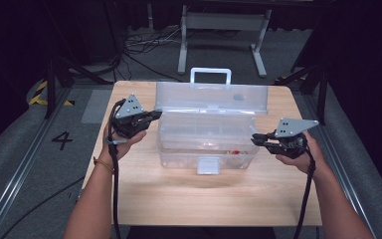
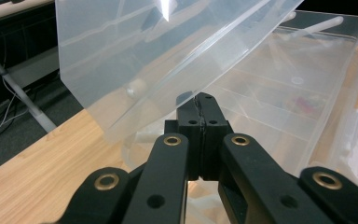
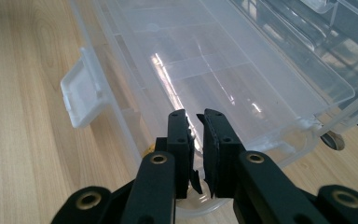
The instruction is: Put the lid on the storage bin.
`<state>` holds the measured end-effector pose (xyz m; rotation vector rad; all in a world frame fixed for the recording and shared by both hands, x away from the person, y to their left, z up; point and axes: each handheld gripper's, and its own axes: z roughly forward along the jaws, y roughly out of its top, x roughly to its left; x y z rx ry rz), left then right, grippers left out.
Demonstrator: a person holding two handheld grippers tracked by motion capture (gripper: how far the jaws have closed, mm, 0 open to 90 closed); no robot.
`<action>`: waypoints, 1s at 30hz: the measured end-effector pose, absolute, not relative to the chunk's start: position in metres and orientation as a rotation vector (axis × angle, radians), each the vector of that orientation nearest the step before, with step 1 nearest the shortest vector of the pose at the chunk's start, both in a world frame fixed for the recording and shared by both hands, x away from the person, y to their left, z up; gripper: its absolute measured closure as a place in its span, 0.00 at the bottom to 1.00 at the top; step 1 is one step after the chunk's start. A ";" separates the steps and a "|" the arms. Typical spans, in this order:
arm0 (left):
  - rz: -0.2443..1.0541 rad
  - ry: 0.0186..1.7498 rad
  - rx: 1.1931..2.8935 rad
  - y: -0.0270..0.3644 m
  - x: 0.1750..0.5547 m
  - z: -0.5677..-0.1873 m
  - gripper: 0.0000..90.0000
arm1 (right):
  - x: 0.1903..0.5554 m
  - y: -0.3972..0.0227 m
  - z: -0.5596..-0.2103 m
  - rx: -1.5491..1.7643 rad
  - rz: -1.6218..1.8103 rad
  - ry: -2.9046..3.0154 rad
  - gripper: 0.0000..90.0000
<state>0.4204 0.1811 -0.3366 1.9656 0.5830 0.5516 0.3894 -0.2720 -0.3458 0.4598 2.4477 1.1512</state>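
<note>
A clear plastic toolbox (image 1: 206,144) stands mid-table with its lid (image 1: 211,97) raised upright and the handle (image 1: 210,74) on top. Its inner tray (image 3: 214,70) has dividers, and a small red item (image 1: 235,152) lies near the front right. My left gripper (image 1: 156,115) is at the box's left end, pads pressed together just under the lid's edge (image 2: 144,56); its tips (image 2: 200,100) hold nothing visible. My right gripper (image 1: 255,139) is at the box's right end. Its jaws (image 3: 196,116) stand a sliver apart, pinched on the box's clear rim.
The front latch (image 1: 208,165) hangs open toward me, and in the right gripper view the latch (image 3: 81,98) sticks out to the left. Bare wooden table (image 1: 204,199) lies in front of the box. Behind the table, a metal stand (image 1: 224,30) and cables sit on the floor.
</note>
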 end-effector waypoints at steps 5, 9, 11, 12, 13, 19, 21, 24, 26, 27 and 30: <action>0.544 0.583 1.977 0.181 0.416 -0.341 1.00 | 0.388 -0.272 -0.349 0.461 1.150 2.451 0.91; 0.545 0.582 1.987 0.181 0.411 -0.344 1.00 | 0.387 -0.272 -0.351 0.461 1.151 2.457 0.91; 0.545 0.578 1.993 0.181 0.410 -0.346 1.00 | 0.387 -0.273 -0.352 0.457 1.154 2.456 0.91; 0.548 0.581 1.992 0.181 0.409 -0.347 1.00 | 0.387 -0.273 -0.353 0.462 1.158 2.455 0.91; 0.543 0.575 1.998 0.182 0.409 -0.347 1.00 | 0.386 -0.273 -0.353 0.462 1.159 2.454 0.91; 0.542 0.578 1.995 0.184 0.406 -0.349 1.00 | 0.386 -0.274 -0.354 0.467 1.167 2.446 0.91; 0.540 0.580 1.998 0.184 0.405 -0.349 1.00 | 0.385 -0.274 -0.355 0.469 1.173 2.442 0.91; 0.540 0.579 2.010 0.185 0.404 -0.350 1.00 | 0.384 -0.275 -0.356 0.478 1.187 2.431 0.91; 0.538 0.572 2.014 0.185 0.403 -0.351 1.00 | 0.383 -0.276 -0.355 0.486 1.188 2.423 0.91; 0.541 0.571 2.015 0.185 0.403 -0.351 1.00 | 0.383 -0.277 -0.354 0.481 1.181 2.419 0.91; 0.538 0.572 2.019 0.184 0.403 -0.352 1.00 | 0.381 -0.279 -0.353 0.483 1.184 2.412 0.91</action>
